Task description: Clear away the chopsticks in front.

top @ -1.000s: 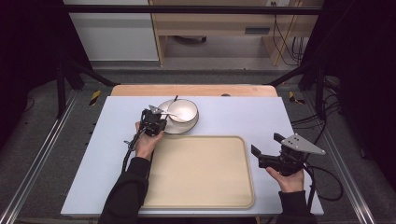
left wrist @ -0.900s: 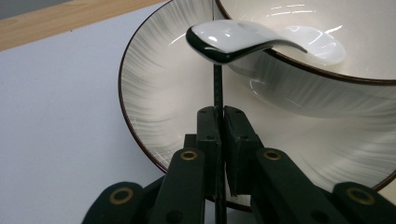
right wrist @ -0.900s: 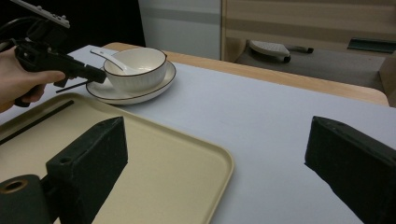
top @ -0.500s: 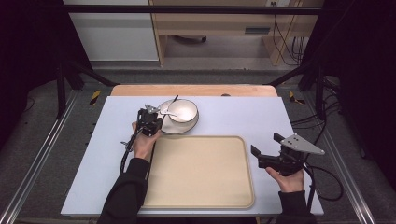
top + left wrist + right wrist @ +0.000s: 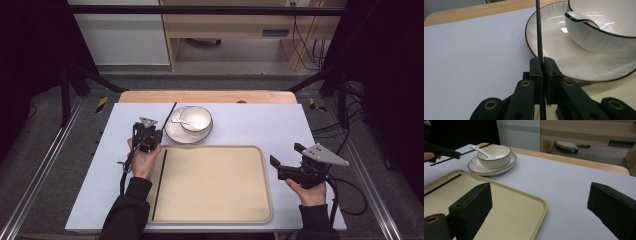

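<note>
My left gripper [image 5: 148,134] [image 5: 541,60] is shut on a thin black chopstick [image 5: 170,112] [image 5: 538,27], held left of a white plate [image 5: 172,132] [image 5: 549,47]. On the plate stands a white bowl [image 5: 197,119] [image 5: 604,37] with a white spoon [image 5: 178,119] [image 5: 579,18] in it. A second black chopstick [image 5: 159,185] [image 5: 442,184] lies along the left side of the beige tray [image 5: 215,185] [image 5: 511,202]. My right gripper [image 5: 286,154] [image 5: 540,192] stands open right of the tray, with nothing between its jaws.
A pale blue mat [image 5: 250,125] covers the table, and a wooden edge [image 5: 210,96] runs along its far side. In the right gripper view the left gripper [image 5: 446,152] is at the far left. Cables [image 5: 350,195] trail off the table's right edge.
My left gripper has moved left with its chopstick, away from the plate. The chopstick lying in the tray now shows beside the forearm. The right gripper has stayed put.
</note>
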Available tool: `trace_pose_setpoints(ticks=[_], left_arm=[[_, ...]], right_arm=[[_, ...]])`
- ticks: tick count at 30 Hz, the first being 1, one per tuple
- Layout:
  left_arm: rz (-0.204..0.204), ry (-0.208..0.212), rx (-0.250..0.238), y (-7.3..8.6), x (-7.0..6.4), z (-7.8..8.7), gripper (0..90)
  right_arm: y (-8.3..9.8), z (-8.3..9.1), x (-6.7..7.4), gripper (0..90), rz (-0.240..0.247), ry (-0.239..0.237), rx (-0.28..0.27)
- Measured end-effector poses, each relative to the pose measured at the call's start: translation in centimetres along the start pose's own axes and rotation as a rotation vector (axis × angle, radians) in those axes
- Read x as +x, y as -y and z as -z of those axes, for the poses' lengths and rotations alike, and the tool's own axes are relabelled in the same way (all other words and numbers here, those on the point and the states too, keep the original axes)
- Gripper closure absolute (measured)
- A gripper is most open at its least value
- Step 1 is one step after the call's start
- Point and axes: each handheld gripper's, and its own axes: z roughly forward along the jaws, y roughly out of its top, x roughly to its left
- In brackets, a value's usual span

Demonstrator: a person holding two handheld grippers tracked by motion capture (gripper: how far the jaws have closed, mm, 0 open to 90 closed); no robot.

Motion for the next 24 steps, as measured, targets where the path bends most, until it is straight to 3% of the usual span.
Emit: trace_pose_setpoints(ticks=[9,16,18,24], left_arm=[[0.058,-0.025,-0.044,1.8,0.2,4.0,85.5],[0.090,-0.079,-0.089,3.2,-0.8,7.3,85.4],[0.104,-0.057,-0.105,3.6,-1.1,8.2,85.5],[0.114,-0.075,-0.148,5.0,-2.0,10.1,85.4]], right_arm=[[0.0,0.1,0.0,5.9,-0.004,0.003,-0.004],[0.0,0.1,0.1,5.9,0.001,0.002,-0.003],[0.0,0.2,0.1,5.9,-0.006,0.001,-0.004],[0.0,0.3,0.1,5.9,-0.008,0.002,-0.007]])
